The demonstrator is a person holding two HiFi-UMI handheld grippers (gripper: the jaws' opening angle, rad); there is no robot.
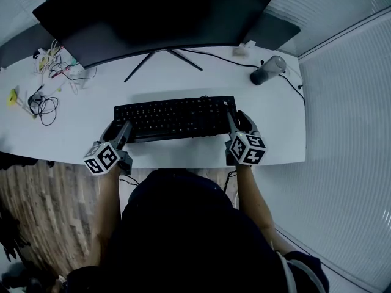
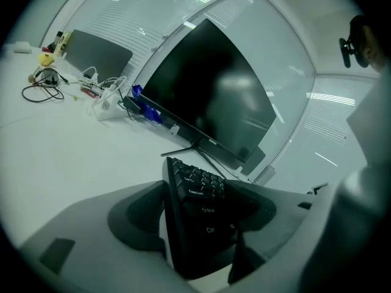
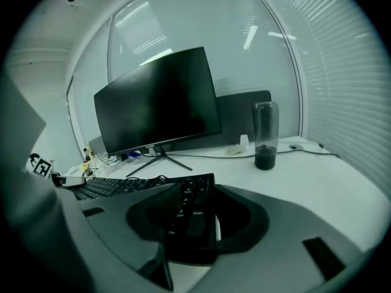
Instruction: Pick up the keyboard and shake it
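Gripping the flat black plastic keyboard point(image 1: 176, 118) by its short ends, low over the white desk point(image 1: 183, 81), left gripper point(image 1: 118, 129) and right gripper point(image 1: 238, 122) both clamped on it, I keep the ends level and the shakes short so neither slips.

Black keyboard point(image 1: 175, 117) of matt plastic, with pale print on its keys. White desk point(image 1: 73, 121), smooth with a soft sheen. The monitor point(image 1: 159, 17) has a dark, semi-glossy screen that catches hazy reflections. The bottle point(image 3: 266, 133) is smoky and see-through; plastic or glass, it is hard to tell which. The left gripper point(image 2: 198, 212) and right gripper point(image 3: 198, 218) have matt grey shells, plastic by the look. The floor point(image 1: 36, 206) shows grainy wood planks.
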